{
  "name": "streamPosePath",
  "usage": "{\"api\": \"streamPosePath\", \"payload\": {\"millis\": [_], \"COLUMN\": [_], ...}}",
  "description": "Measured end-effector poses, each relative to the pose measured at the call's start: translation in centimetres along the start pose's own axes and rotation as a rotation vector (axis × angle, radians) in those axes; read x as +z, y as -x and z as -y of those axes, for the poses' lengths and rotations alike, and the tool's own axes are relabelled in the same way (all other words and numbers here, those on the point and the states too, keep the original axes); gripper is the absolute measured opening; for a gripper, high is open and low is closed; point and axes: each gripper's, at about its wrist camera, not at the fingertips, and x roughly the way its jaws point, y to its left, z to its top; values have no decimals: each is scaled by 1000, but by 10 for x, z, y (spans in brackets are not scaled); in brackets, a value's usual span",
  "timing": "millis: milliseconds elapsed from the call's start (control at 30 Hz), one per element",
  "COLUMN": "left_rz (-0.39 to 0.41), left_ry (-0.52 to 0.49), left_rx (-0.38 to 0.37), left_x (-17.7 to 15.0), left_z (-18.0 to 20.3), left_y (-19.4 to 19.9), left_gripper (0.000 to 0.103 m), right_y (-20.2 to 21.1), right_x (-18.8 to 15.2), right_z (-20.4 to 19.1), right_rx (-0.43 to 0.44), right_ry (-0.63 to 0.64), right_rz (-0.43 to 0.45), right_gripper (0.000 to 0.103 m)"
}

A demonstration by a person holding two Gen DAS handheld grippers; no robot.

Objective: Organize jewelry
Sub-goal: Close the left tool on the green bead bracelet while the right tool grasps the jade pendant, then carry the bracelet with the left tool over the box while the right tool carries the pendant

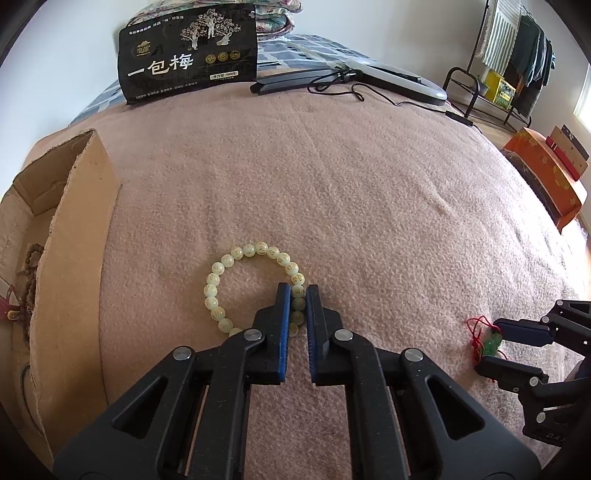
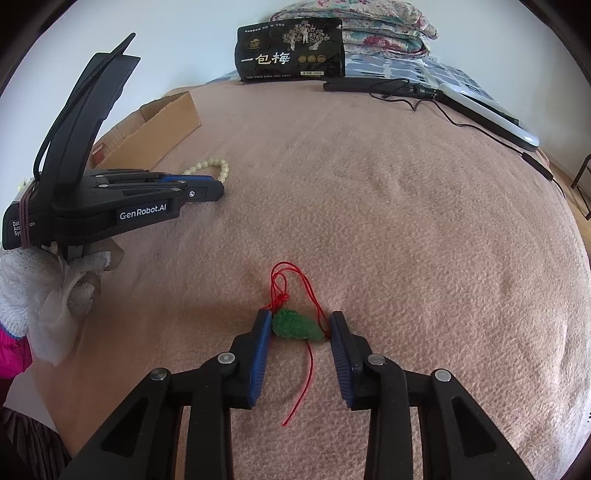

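A pale green bead bracelet lies on the pink blanket. My left gripper is shut on the bracelet's right side, beads pinched between its blue pads. It also shows in the right wrist view with the bracelet. A green jade pendant on a red cord lies between the open jaws of my right gripper; the left pad touches it. In the left wrist view the pendant sits between the right gripper's fingers.
An open cardboard box at the left holds a brown bead strand. A black snack bag, a ring light with cable and folded quilts lie at the back. A clothes rack stands far right.
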Motion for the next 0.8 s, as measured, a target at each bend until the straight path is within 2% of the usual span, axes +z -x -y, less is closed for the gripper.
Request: {"api": "streamPosePath", "payload": {"millis": [800], "left_rz": [108], "left_ry": [56], "left_rx": [-69], "left_x": [-17], "left_z": [-1], "left_y": [77], "left_gripper": [5], "right_y": [51], "right_x": [5], "right_z": [-2], "right_rx": [-2], "right_ry": [-27], "right_rz": [107], "right_gripper": [32]}}
